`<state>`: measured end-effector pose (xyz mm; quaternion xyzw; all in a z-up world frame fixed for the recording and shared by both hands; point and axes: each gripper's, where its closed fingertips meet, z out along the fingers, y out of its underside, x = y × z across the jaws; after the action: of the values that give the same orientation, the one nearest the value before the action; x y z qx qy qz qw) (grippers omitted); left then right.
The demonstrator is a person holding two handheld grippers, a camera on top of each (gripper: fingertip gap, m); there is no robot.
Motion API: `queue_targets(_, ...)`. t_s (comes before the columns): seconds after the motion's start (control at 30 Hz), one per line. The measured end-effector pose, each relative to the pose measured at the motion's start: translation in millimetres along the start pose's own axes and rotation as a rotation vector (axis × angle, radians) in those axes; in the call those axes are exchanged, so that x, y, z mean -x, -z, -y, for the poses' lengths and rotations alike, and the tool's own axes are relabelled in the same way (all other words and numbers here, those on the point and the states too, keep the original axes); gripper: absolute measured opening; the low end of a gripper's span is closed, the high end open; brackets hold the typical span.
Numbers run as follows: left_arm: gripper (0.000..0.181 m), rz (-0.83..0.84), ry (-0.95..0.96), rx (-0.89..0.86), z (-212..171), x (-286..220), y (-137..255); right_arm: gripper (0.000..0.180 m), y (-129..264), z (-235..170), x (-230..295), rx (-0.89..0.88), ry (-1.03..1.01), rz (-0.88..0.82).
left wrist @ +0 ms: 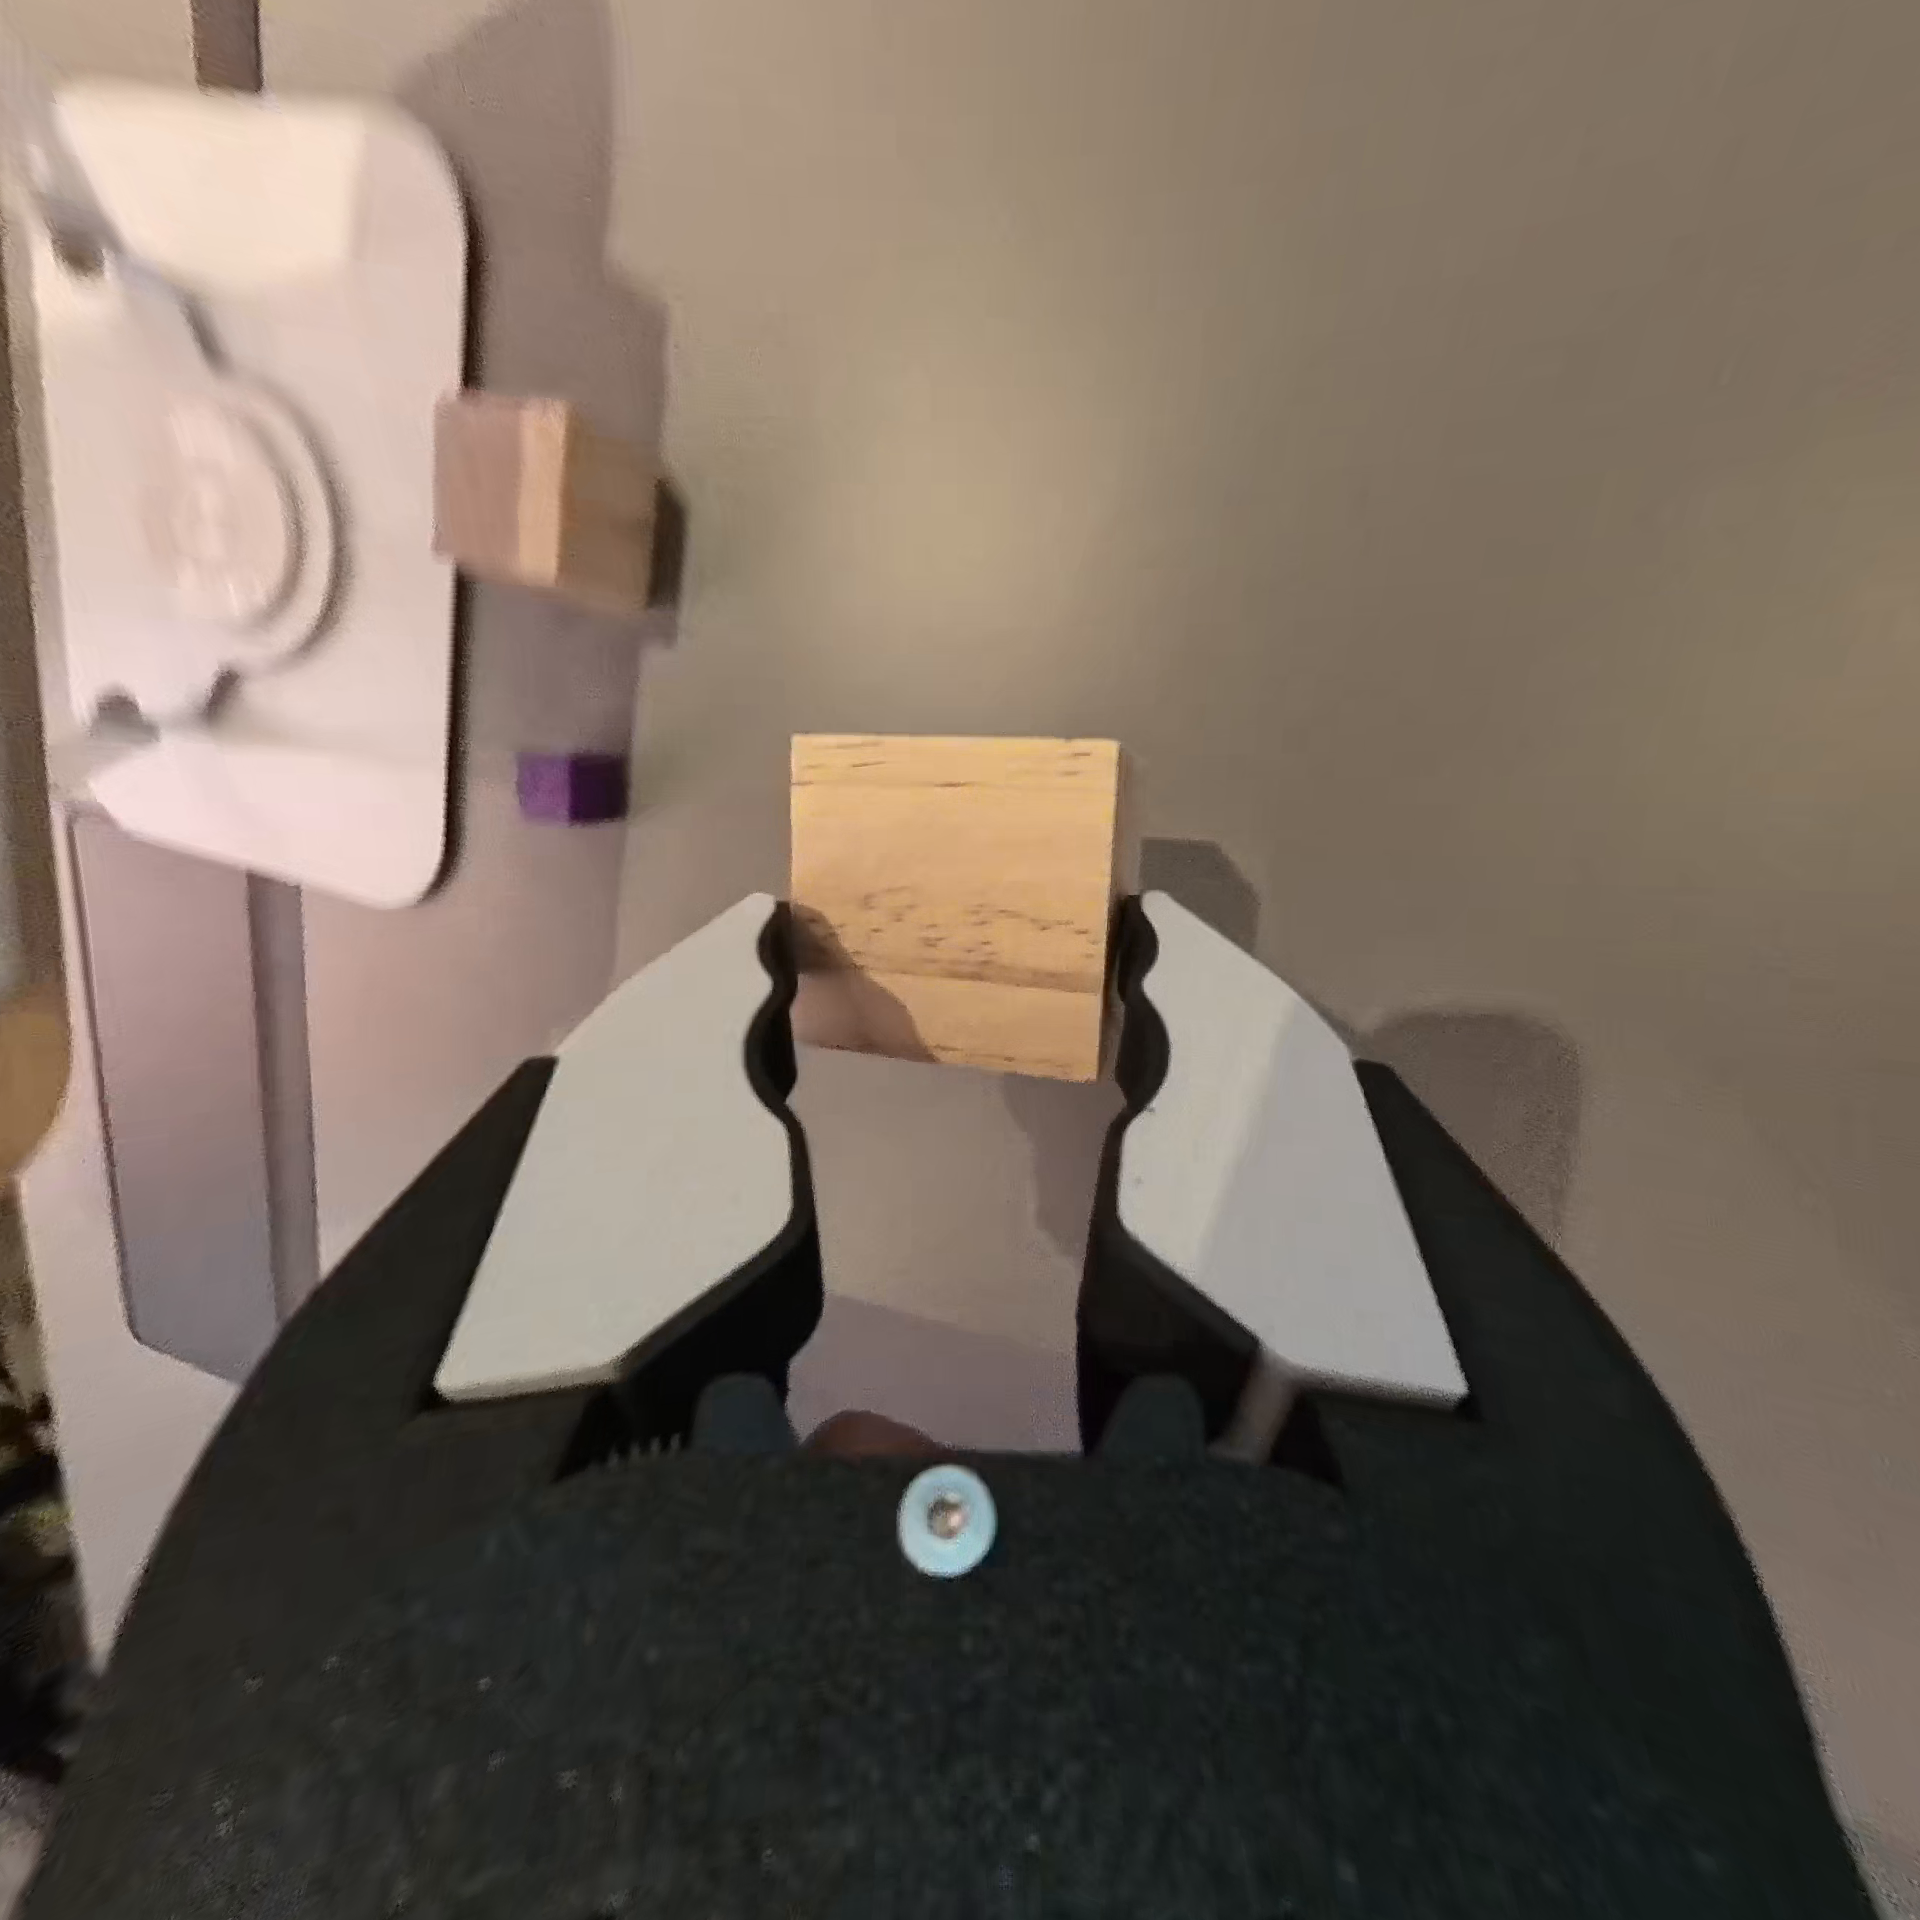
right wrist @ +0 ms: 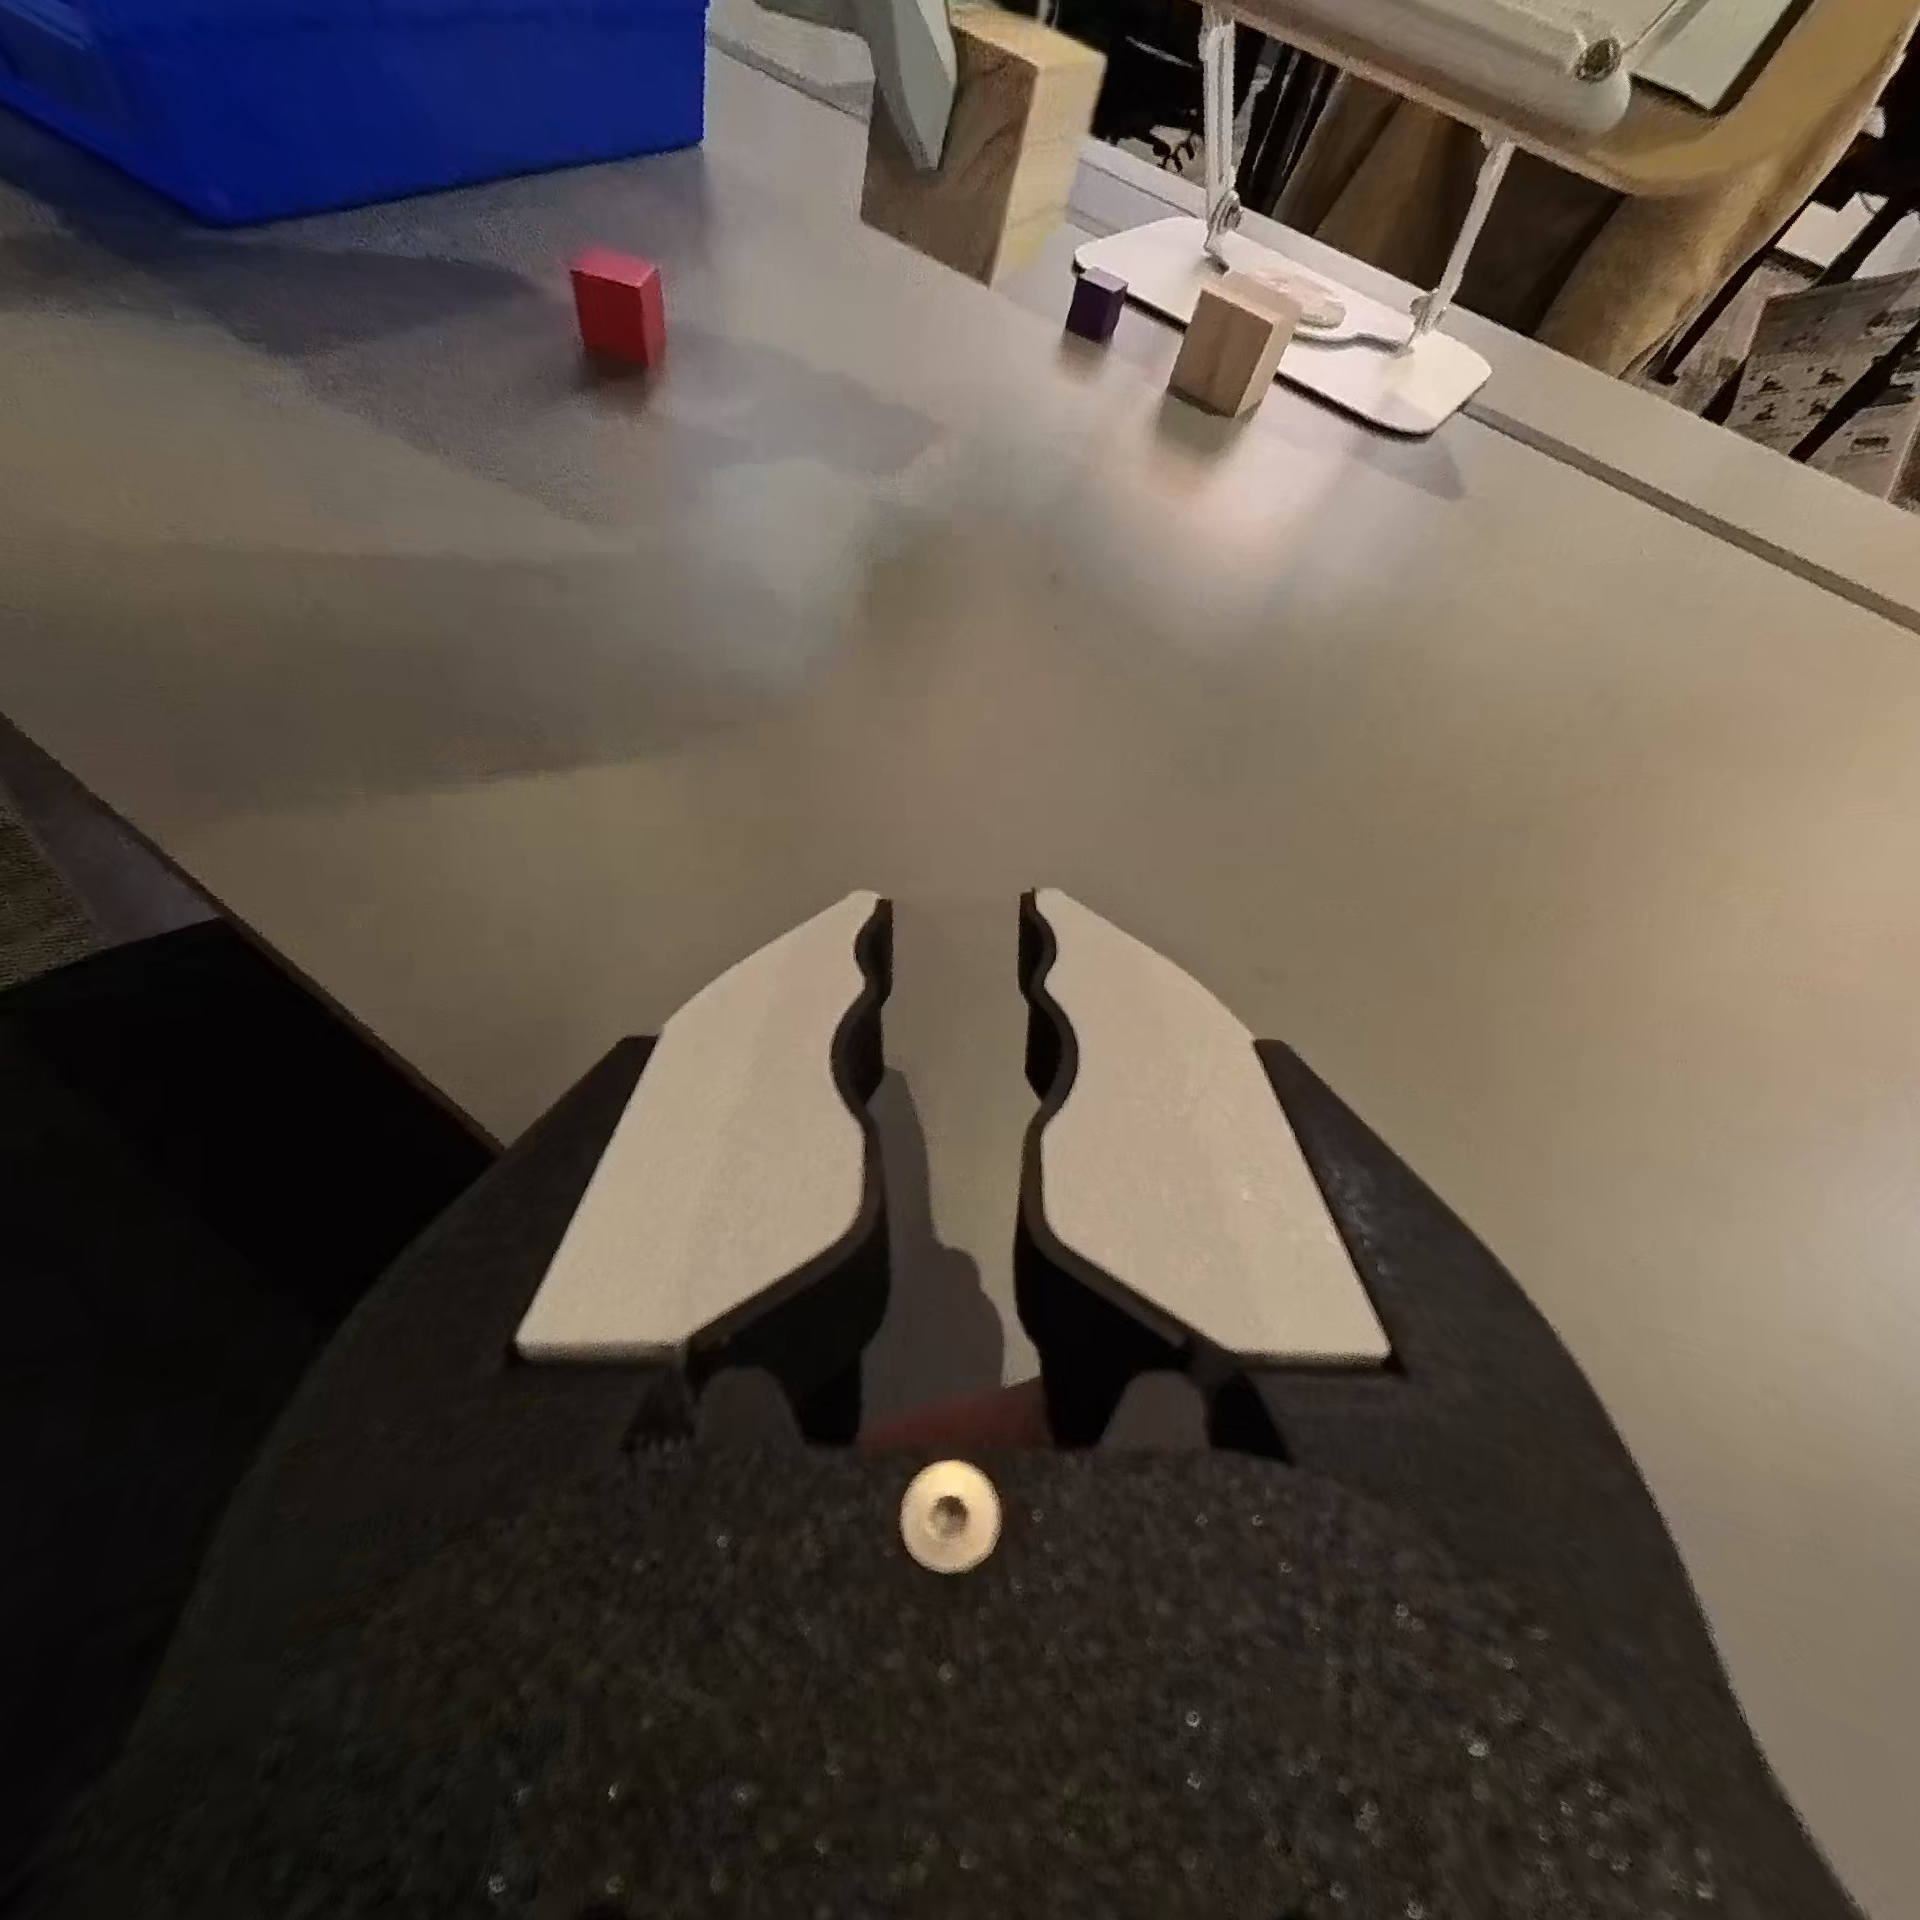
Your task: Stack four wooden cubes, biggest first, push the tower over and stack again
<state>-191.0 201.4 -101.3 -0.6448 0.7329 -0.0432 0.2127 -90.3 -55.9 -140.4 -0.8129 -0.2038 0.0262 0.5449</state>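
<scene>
My left gripper (left wrist: 954, 925) points down at the grey table (left wrist: 1351, 416) and is shut on the large wooden cube (left wrist: 951, 831), one finger on each side face. I cannot tell whether the cube rests on the table or hangs just above it. The same cube (right wrist: 997, 156) shows at the far edge in the right wrist view, with a left finger (right wrist: 914, 94) beside it. A medium wooden cube (left wrist: 540, 499) (right wrist: 1231, 338) and a small purple cube (left wrist: 571, 784) (right wrist: 1096, 301) stand near it. A red cube (right wrist: 618, 307) stands apart on the left. My right gripper (right wrist: 956, 920) is slightly open and empty, low over the near table.
A white stand base (left wrist: 249, 468) (right wrist: 1351, 353) lies next to the medium cube. A blue bin (right wrist: 343, 94) sits at the far left. The table's near left edge (right wrist: 260, 914) runs diagonally, with dark floor beyond. A seam (right wrist: 1714, 520) crosses the table at right. Left tips to right tips: about 30 centimetres.
</scene>
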Motion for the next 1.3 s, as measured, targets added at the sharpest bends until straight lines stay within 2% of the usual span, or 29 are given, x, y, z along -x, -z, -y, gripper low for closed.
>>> queue_targets(0.1, 0.06, -0.024, -0.108, -0.021, 23, -41, -1, 0.022, 0, 1, 3, -0.001, 0.006, 0.007)
queue_targets(0.23, 0.06, -0.014, -0.189, 0.052, 19, -70, -27, 0.022, 0, 1, 6, 0.001, 0.018, 0.011)
queue_targets(0.33, 0.06, -0.023, -0.175, 0.093, 10, -77, -45, 0.022, 0, 1, 7, 0.005, 0.018, 0.016)
queue_targets(0.5, 0.06, -0.047, -0.111, 0.03, 11, -79, -49, 0.022, 1, -1, 6, 0.009, 0.017, 0.01)
queue_targets(0.6, 0.078, -0.01, -0.078, 0.046, 2, -74, -45, 0.022, 1, -5, 5, 0.02, 0.007, 0.014)
queue_targets(0.7, 0.076, 0.019, 0.042, -0.099, 6, -76, -15, 0.022, 1, -8, 6, 0.028, -0.005, 0.022)
queue_targets(0.73, 0.075, 0.04, 0.123, -0.174, 7, -79, -2, 0.022, 1, -9, 6, 0.033, -0.007, 0.023)
queue_targets(0.8, 0.06, 0.1, 0.332, -0.331, 5, -89, 19, 0.023, 1, -10, 6, 0.038, -0.011, 0.024)
queue_targets(0.83, 0.061, 0.159, 0.429, -0.401, 2, -96, 27, 0.023, 1, -11, 6, 0.042, -0.015, 0.026)
queue_targets(0.9, 0.062, 0.294, 0.627, -0.469, -15, -112, 34, 0.023, 0, -13, 6, 0.049, -0.018, 0.031)
queue_targets(1.0, 0.066, 0.321, 0.819, -0.513, -33, -158, 31, 0.025, -3, -16, 5, 0.062, -0.02, 0.029)
queue_targets(1.07, 0.068, 0.392, 0.854, -0.512, -45, -175, 33, 0.026, -5, -17, 6, 0.067, -0.022, 0.036)
queue_targets(1.17, 0.066, 0.52, 0.796, -0.479, -56, -186, 43, 0.029, -9, -11, 6, 0.062, 0.02, 0.05)
queue_targets(1.27, 0.064, 0.482, 0.819, -0.49, -59, -200, 38, 0.022, -23, 3, -2, 0.123, 0.104, 0.107)
queue_targets(1.3, 0.063, 0.451, 0.828, -0.494, -58, -205, 34, 0.028, -33, 15, -5, 0.148, 0.126, 0.159)
